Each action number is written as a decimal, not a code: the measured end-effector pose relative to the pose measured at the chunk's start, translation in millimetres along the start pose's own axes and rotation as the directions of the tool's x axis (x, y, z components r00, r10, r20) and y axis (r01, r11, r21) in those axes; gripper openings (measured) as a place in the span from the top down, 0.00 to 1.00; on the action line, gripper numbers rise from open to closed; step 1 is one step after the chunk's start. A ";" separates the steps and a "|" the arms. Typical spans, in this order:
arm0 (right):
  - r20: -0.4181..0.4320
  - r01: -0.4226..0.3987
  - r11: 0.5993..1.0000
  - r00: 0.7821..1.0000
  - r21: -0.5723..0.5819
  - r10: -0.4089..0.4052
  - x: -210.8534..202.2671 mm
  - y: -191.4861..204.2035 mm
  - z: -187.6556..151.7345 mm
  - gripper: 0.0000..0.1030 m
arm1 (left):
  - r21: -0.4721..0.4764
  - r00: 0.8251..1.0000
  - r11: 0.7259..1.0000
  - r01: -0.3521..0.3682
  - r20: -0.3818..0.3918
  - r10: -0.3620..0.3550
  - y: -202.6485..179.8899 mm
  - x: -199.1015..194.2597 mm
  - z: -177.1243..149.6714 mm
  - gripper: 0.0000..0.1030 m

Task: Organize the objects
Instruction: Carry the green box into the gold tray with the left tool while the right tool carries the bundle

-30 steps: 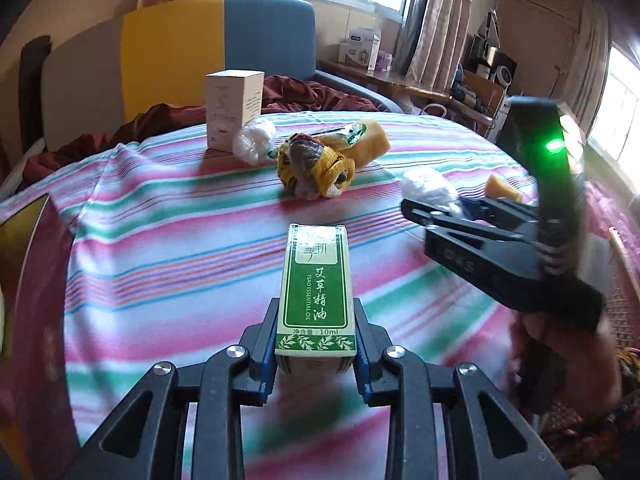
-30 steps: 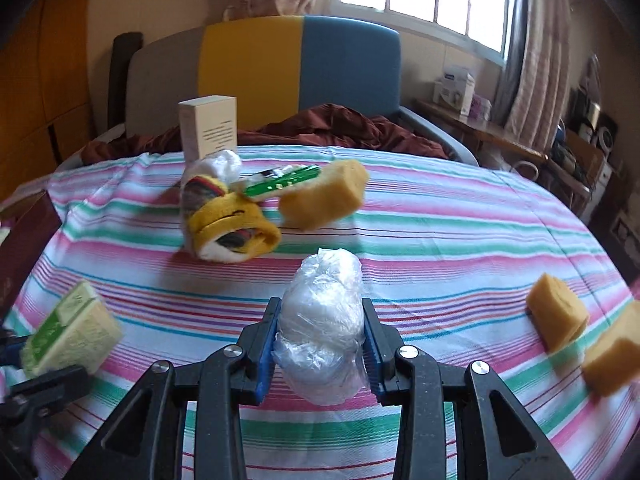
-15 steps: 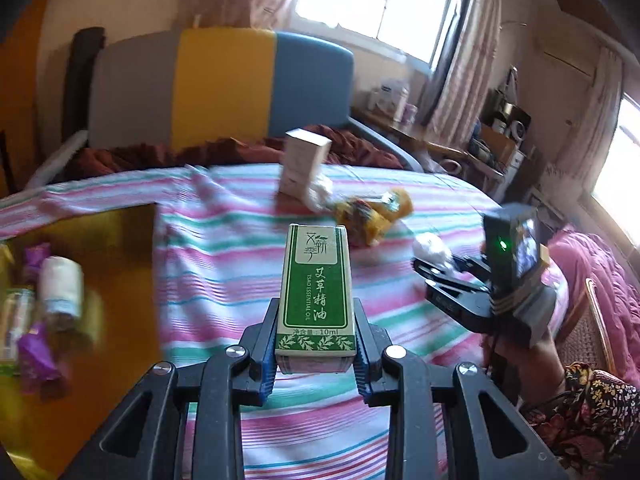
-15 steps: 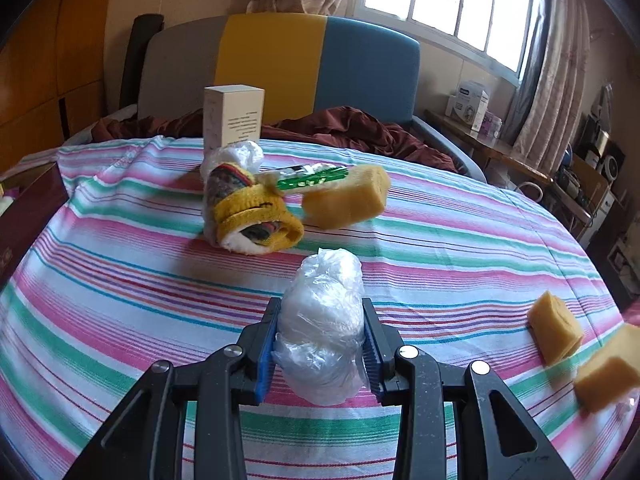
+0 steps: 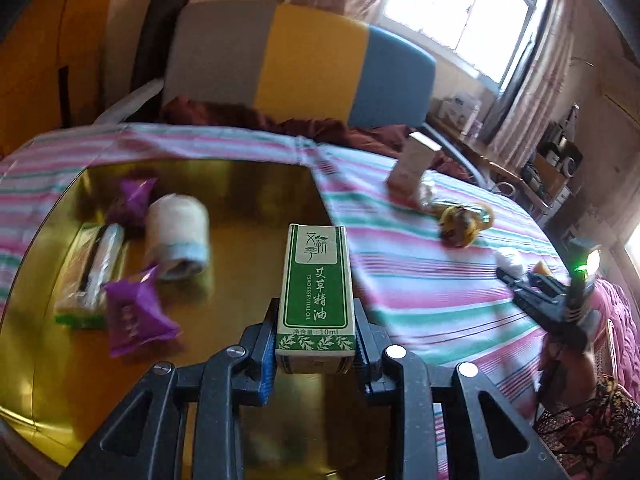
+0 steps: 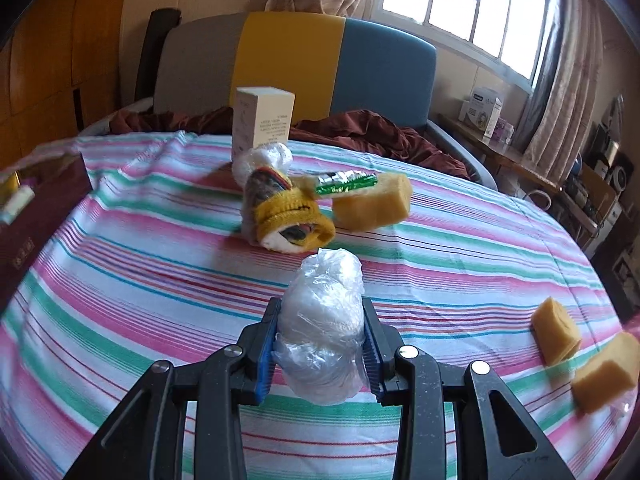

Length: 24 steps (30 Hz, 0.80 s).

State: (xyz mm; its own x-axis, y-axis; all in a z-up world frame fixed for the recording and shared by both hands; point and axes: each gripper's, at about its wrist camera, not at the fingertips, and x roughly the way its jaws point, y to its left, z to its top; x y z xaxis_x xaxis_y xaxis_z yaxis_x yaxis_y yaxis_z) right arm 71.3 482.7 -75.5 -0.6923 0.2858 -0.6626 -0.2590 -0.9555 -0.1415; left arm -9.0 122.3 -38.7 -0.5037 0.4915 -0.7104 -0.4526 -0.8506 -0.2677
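The green and white box [image 5: 315,294] is printed card with a slight sheen. The tray [image 5: 256,184] has a smooth, glossy gold surface that looks like metal and mirrors the things on it. The purple sachets [image 5: 136,314] are shiny foil or plastic. The bundle [image 6: 322,322] is wrapped in thin, crinkled clear plastic film. The bench [image 6: 160,280] wears a matt woven cloth in stripes. The yellow blocks [image 6: 374,206] look like porous, rough sponge. The left tool [image 5: 315,354] is matt black plastic with bright metal screws.
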 end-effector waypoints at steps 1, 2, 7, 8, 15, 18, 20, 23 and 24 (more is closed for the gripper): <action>0.005 -0.010 1.000 1.000 0.018 0.010 -3.2 0.3 1.4 0.64 | -0.008 1.000 1.000 -0.004 -0.009 0.004 6.4 0.6 -2.0 0.71; 0.012 -0.022 0.999 1.000 0.036 0.022 -7.2 1.1 3.3 0.64 | -0.019 1.000 1.000 -0.010 -0.017 0.010 12.4 1.6 -3.6 0.71; 0.052 -0.079 0.995 0.996 0.056 0.076 -26.9 18.0 15.7 0.64 | -0.063 0.999 0.998 -0.016 -0.050 0.013 34.9 2.4 -8.7 0.70; 0.060 -0.093 0.994 0.994 0.055 0.090 -31.0 23.0 18.5 0.64 | -0.073 0.998 0.997 -0.008 -0.065 0.003 38.9 2.4 -9.6 0.70; 0.120 -0.215 0.975 0.971 0.056 0.208 -61.6 67.5 38.5 0.64 | -0.093 0.998 0.996 0.000 -0.063 -0.006 63.6 -21.4 -18.6 0.70; 0.133 -0.292 0.956 0.949 0.031 0.285 -74.1 94.7 46.7 0.64 | -0.095 0.996 0.993 -0.069 -0.063 0.063 78.0 -31.4 -19.8 0.70; 0.139 -0.327 0.945 0.936 0.005 0.324 -81.5 112.2 50.1 0.64 | -0.105 0.993 0.989 -0.106 -0.060 0.100 88.5 -34.9 -20.3 0.70; 0.148 -0.376 0.926 0.914 -0.043 0.378 -93.1 140.5 54.7 0.64 | -0.135 0.989 0.981 -0.140 -0.057 0.133 104.8 -39.2 -22.1 0.70; 0.151 -0.390 0.919 0.907 -0.054 0.393 -96.5 148.2 55.8 0.64 | -0.145 0.989 0.979 -0.146 -0.057 0.139 109.5 -39.8 -22.6 0.70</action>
State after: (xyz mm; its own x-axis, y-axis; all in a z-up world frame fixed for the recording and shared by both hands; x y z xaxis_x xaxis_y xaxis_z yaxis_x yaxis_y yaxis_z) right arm 62.2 317.7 8.6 -0.8313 -0.1056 -0.5458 0.0683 -0.9938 0.0883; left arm -21.9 5.4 -54.5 -0.5188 0.3568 -0.7769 -0.2629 -0.9313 -0.2522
